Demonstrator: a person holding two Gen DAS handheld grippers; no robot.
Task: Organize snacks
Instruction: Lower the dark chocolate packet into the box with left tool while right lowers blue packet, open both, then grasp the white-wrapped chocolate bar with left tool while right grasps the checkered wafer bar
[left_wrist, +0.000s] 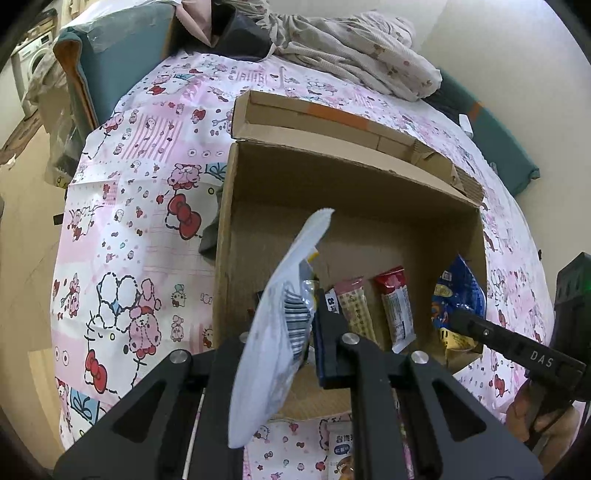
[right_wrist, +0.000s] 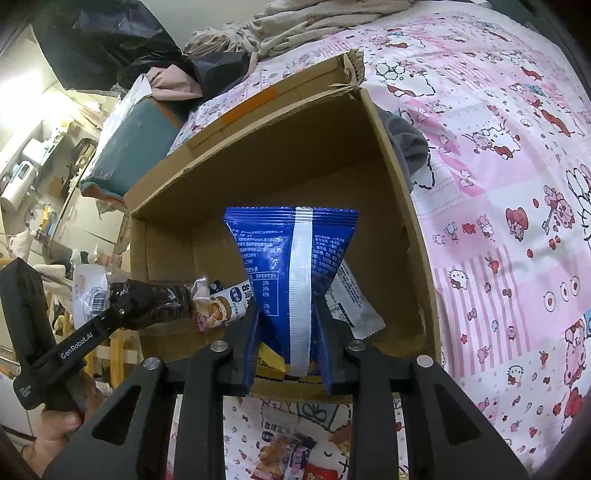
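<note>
Left wrist: two bar snacks (left_wrist: 373, 306) lie in one cardboard box (left_wrist: 258, 206).

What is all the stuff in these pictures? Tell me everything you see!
cardboard box: one, brown, open, on the bedspread
bedspread: one, pink and white cartoon print, under the box
blue snack bag: one, blue with a white seam, in the right tongs, over the box
pale snack packet: one, whitish with a barcode, in the left tongs
stick snacks: at least two, red and pink, inside the box
crumpled clothes: a pile, beige, behind the box
left tongs: black, shut
right tongs: black, shut
</note>
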